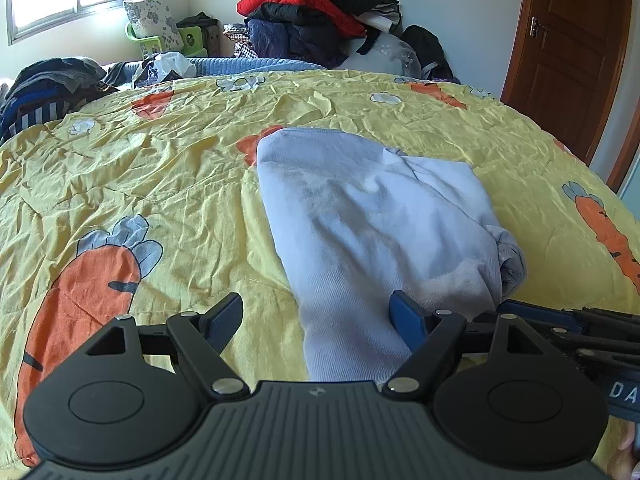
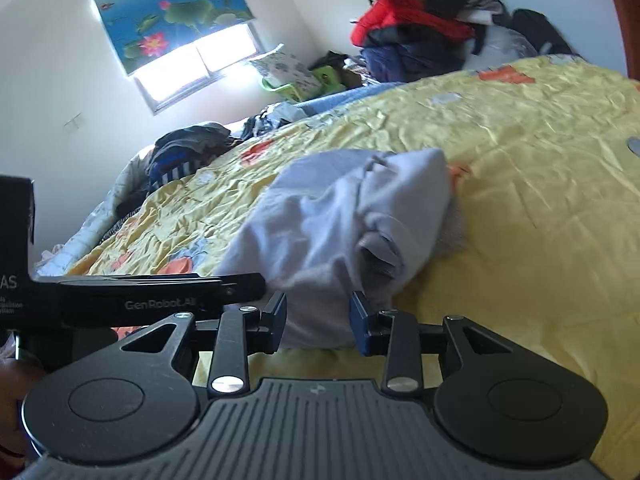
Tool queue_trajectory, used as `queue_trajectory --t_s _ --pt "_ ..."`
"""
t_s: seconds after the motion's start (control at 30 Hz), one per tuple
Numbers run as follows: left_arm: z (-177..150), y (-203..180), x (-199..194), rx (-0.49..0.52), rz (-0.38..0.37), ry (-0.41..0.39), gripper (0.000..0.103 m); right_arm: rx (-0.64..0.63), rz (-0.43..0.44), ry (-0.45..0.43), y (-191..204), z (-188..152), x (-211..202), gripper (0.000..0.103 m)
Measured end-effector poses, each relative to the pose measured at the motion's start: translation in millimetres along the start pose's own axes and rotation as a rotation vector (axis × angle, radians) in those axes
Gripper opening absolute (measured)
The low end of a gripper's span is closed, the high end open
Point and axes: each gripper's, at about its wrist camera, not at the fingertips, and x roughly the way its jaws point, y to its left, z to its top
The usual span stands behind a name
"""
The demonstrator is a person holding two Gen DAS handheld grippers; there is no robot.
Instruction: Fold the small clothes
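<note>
1. Pale blue garment [image 1: 372, 216] lies folded into a rough bundle on the yellow carrot-print quilt [image 1: 140, 168], near edge just at both tools.
2. Left gripper [image 1: 318, 320]: jaws wide apart, straddling the garment's near end; the right-side finger [image 1: 408, 316] touches cloth, the other sits on bare quilt. Nothing gripped.
3. Right gripper [image 2: 318, 316]: jaws partly open, cloth edge between them, pads not visibly pressing. View is blurred.
4. Only the left wrist view shows the brown door [image 1: 568, 40] and the garment's flat top.
5. Only the right wrist view shows the lotus blind [image 2: 168, 4], the garment's bunched side folds, and the left tool's black body [image 2: 132, 300] alongside.
6. Both show the heap of jackets [image 1: 304, 12].
</note>
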Motion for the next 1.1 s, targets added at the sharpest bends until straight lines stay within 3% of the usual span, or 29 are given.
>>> queue_trajectory --t_s 0.3,0.5,0.6,0.67,0.77,0.93,1.1 --pt "-5.1 0.3 -5.6 -0.023 -0.005 0.001 0.080 -0.032 -0.031 -0.009 9.6 -4.5 -10.5 0.040" --pt "-14.0 7.4 -14.8 -0.076 -0.006 -0.011 0.081 -0.056 -0.062 0.008 13.9 -12.8 -16.4 0.055" --pt "-26.5 12.0 -22.7 -0.119 0.013 -0.033 0.092 -0.064 -0.082 0.016 16.2 -18.6 -20.3 0.069" --pt "-36.7 14.4 -26.7 -0.127 0.024 -0.034 0.093 -0.072 -0.092 0.026 18.4 -22.8 -22.1 0.080" --pt "-52.9 20.0 -30.1 -0.150 0.032 -0.010 0.096 -0.107 -0.109 0.040 24.8 -29.4 -23.2 0.083" --pt "-68.3 25.7 -39.8 -0.163 0.067 -0.036 0.096 -0.165 -0.126 0.044 38.2 -38.8 -25.4 0.090" --pt "-74.5 23.4 -49.3 -0.151 0.048 -0.051 0.096 -0.217 -0.138 0.039 50.3 -45.5 -29.9 0.090"
